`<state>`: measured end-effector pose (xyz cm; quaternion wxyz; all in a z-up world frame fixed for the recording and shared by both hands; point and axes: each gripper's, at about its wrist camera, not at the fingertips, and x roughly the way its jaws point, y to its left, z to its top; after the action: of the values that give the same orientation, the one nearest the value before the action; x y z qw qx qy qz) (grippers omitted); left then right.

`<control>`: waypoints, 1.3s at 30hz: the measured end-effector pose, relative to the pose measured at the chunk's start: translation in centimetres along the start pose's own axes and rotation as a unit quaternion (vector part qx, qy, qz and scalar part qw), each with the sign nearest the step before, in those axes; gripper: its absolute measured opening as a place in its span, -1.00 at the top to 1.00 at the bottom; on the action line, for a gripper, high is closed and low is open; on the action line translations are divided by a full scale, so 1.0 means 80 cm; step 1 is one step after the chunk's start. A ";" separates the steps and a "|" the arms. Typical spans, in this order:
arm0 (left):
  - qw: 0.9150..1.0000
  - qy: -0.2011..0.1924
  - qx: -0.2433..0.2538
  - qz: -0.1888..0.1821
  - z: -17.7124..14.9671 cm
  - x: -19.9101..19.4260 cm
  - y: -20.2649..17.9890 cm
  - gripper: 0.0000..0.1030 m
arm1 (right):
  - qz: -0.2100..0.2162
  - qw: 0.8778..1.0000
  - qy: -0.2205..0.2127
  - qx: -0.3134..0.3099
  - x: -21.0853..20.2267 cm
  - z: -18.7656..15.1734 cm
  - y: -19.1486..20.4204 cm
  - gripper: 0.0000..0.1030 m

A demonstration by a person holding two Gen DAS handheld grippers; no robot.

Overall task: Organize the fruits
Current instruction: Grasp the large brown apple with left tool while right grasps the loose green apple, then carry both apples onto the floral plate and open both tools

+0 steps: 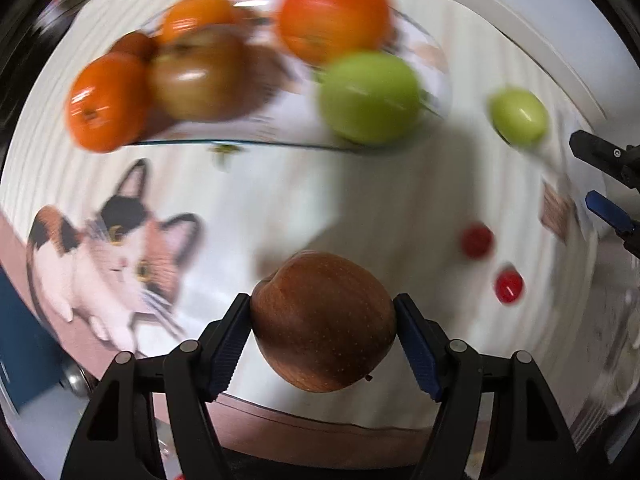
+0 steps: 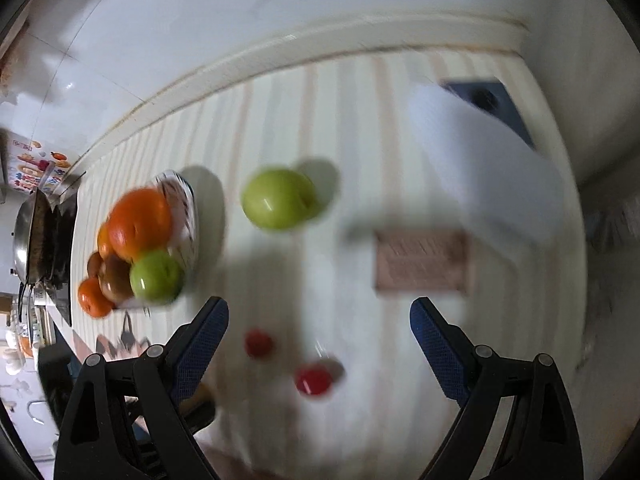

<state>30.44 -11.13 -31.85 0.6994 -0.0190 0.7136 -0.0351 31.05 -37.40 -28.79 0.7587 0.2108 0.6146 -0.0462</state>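
Fruits are what I am sorting, and the step in hand is picking up the brown-red apple (image 1: 322,322): my left gripper (image 1: 323,326) points down over it, and its blue pads (image 1: 226,344) sit against both flanks of the apple, so I read it as gripped, though whether it rests on the striped tablecloth (image 1: 248,208) or has cleared it I cannot tell. Next, I judge, comes carrying it to the glass bowl (image 1: 248,143), where oranges (image 1: 106,100), another brownish apple (image 1: 196,74) and a green apple (image 1: 368,96) already lie; that calls for a firm squeeze and a gentle set-down into a gap. My right gripper (image 2: 320,340) hangs with jaws wide apart and nothing between them, above two small red fruits (image 2: 314,378) and short of the loose green apple (image 2: 278,198), which sits well apart from the bowl. Motion blur smears most of both views; the white object (image 2: 488,176) at right I cannot identify, and the bowl's far rim is hard to trace.
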 end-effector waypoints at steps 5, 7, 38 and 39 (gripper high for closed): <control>0.999 0.000 -0.042 -0.004 0.015 0.002 0.028 -0.35 | -0.011 1.000 0.009 -0.010 0.044 0.045 0.030 -0.80; 0.999 0.000 -0.051 -0.008 0.018 0.002 0.033 -0.35 | -0.019 1.000 0.018 -0.009 0.063 0.056 0.035 -0.73; 0.992 -0.106 -0.022 -0.066 0.064 -0.143 0.056 -0.35 | 0.048 0.994 0.004 -0.097 0.055 0.037 0.140 -0.27; 0.992 -0.111 -0.022 -0.063 0.074 -0.146 0.057 -0.35 | 0.051 0.994 0.008 -0.098 0.060 0.044 0.147 -0.27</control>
<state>36.71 -5.86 -20.71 0.7698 -0.0826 0.6300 -0.0611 39.25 -27.16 -29.75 0.7723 0.1664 0.6106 0.0548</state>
